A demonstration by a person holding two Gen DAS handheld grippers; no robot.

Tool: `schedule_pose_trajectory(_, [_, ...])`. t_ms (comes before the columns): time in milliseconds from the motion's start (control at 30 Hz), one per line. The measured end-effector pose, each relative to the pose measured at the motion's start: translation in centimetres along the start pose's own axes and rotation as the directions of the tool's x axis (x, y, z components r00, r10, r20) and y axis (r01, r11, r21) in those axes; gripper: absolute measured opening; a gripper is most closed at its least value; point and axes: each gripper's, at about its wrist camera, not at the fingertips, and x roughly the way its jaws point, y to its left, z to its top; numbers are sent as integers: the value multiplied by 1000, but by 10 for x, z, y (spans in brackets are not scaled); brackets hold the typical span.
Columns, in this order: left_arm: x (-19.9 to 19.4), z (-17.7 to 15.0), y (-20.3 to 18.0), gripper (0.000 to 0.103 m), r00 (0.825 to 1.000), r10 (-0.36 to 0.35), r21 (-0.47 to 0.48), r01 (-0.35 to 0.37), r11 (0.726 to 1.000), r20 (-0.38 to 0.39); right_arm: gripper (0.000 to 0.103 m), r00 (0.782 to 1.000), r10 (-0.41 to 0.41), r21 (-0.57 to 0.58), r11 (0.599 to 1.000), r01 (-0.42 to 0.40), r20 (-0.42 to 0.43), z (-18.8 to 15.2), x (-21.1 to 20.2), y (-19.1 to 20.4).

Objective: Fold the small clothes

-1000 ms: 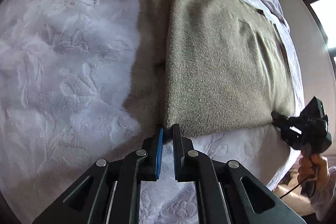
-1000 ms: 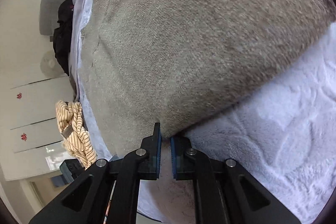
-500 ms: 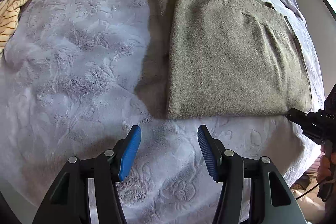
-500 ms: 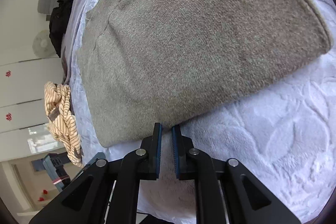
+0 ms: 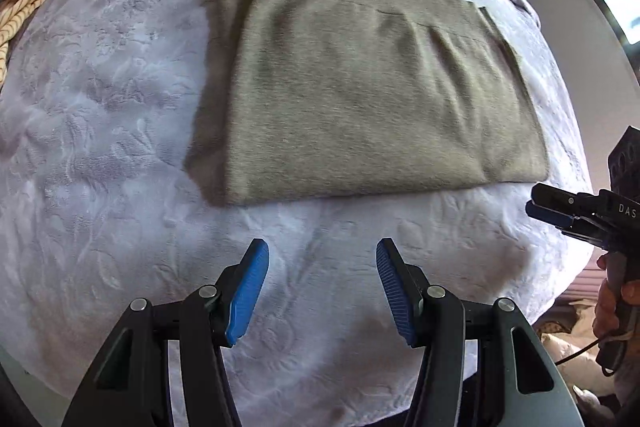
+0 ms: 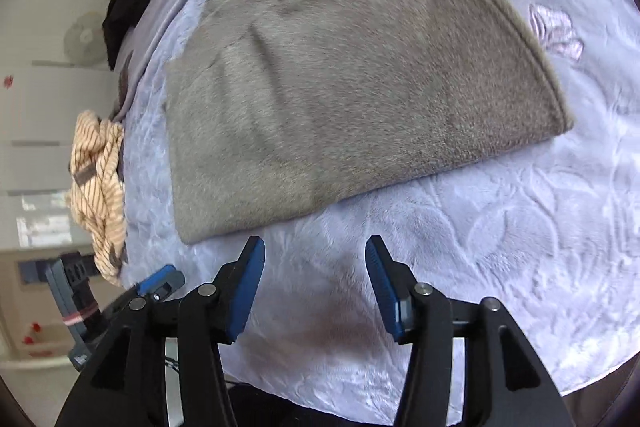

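now the grey sweater (image 5: 360, 87) lies folded flat on the bed (image 5: 100, 107), far of both grippers. left gripper (image 5: 322, 287) jaws spread, empty; right gripper (image 6: 314, 283) jaws just opened, nothing between, likely released after the fold.

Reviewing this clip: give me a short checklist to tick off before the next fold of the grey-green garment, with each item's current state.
1. Left gripper open, nothing between its pads: ok.
2. Right gripper has just opened, clear of cloth: ok.
3. Grey-green garment lies flat on the blanket, near edge straight: ok.
4. Layers aligned: not ok, an under layer sticks out along the garment's left side.
5. Striped garment apart from the work area: ok.
6. Underside free of bunching: cannot tell.
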Motion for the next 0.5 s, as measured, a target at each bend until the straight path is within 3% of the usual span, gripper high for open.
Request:
schedule_pose_trajectory(100, [-3,-1,-14,58,1000,-19,9,19,1000,-3,61,999,-35,-58,998,35,4,-6,-6,14])
schedule_pose_trajectory(167, [-6,-1,-25,86,1000,-16,20,15,1000,17,63,999,-45,-82,996,46,10,-11,-10,22])
schedule_pose_trajectory(200, [-8,-3,-28,89,999,-13,28,13,1000,30,65,999,-47,-86,995,47,12,-14,-11,23])
schedule_pose_trajectory(367, [-10,-6,-41,89,999,-37,43,36,998,16,68,999,-41,-78,996,42,17,-25,-14,25])
schedule_pose_trajectory(500, [-6,-7,-47,89,1000,0,65,1,998,-12,75,997,-70,-90,993,71,24,-31,-18,27])
